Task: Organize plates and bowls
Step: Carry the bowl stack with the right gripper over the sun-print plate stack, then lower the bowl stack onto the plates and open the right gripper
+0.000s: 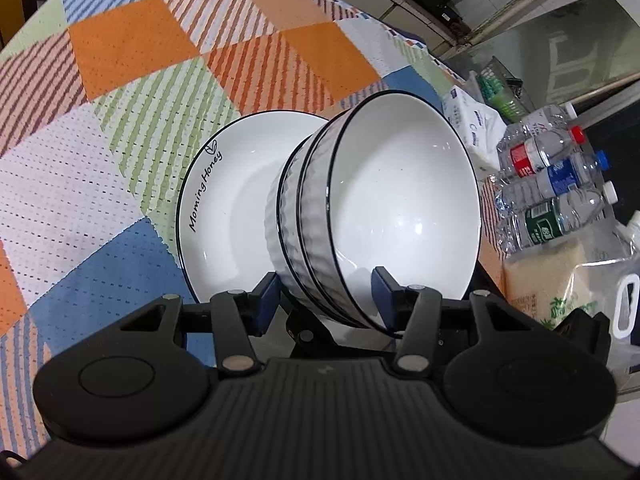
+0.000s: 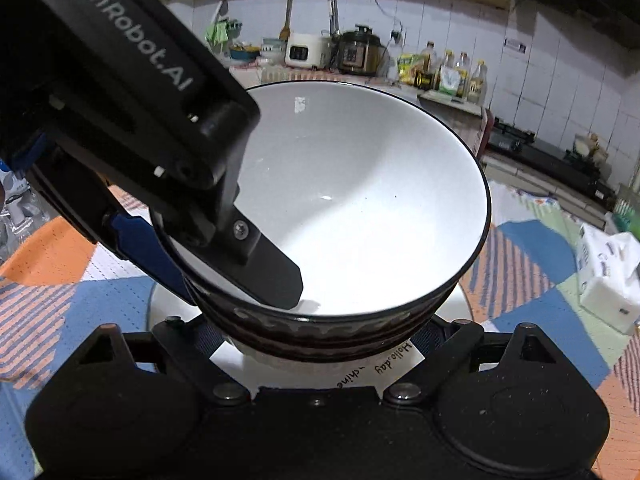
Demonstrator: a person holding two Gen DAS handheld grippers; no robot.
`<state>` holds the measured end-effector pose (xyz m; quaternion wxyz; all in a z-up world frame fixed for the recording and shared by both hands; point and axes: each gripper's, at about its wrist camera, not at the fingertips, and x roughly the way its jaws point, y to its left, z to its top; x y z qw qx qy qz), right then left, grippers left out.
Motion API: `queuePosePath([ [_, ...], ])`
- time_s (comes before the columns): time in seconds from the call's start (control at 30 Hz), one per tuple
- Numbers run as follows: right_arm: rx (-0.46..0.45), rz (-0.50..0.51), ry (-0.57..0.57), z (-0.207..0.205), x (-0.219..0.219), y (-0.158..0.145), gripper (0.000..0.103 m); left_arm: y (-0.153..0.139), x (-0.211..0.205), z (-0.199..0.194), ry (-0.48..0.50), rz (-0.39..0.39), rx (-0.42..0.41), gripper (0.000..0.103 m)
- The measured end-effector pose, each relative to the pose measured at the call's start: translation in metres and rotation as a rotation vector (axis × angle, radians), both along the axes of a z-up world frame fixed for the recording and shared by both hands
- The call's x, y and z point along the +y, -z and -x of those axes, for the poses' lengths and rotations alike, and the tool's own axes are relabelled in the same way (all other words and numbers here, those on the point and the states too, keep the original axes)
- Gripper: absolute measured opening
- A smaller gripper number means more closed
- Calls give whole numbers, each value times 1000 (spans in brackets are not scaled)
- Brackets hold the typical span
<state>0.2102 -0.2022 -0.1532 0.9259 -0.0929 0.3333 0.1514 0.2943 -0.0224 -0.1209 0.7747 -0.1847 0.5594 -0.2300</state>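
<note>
A stack of white ribbed bowls [image 1: 384, 208] with dark rims sits against a white plate [image 1: 228, 200] lettered "Morning Honey". My left gripper [image 1: 325, 296] is shut on the stack's near wall, blue pads on either side. In the right wrist view the left gripper [image 2: 240, 264] clamps the top bowl [image 2: 360, 200], with one black finger inside the rim and the blue pad outside. My right gripper [image 2: 316, 336] reaches in low, its fingers flanking the foot of the stack over the plate [image 2: 172, 312]. Its fingertips are hidden under the bowls. I cannot tell whether they press.
A patchwork tablecloth [image 1: 132, 128] covers the table. Several water bottles [image 1: 556, 184], a tissue pack [image 1: 472, 120] and a bag of rice [image 1: 560, 280] lie off its right edge. A white tissue box [image 2: 608, 272] sits on the cloth. The kitchen counter [image 2: 360, 56] behind holds appliances.
</note>
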Motion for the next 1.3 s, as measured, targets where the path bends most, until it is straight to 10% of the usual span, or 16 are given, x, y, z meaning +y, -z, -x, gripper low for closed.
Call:
queuePosePath([
  [0.63,64,19,71,-7,12,-1,92,11,9,-5,-32,39,-3,52],
  [1.3,61,-18,271,52,-5,-52,101,-67,41,55,-93,-87,-252,52],
])
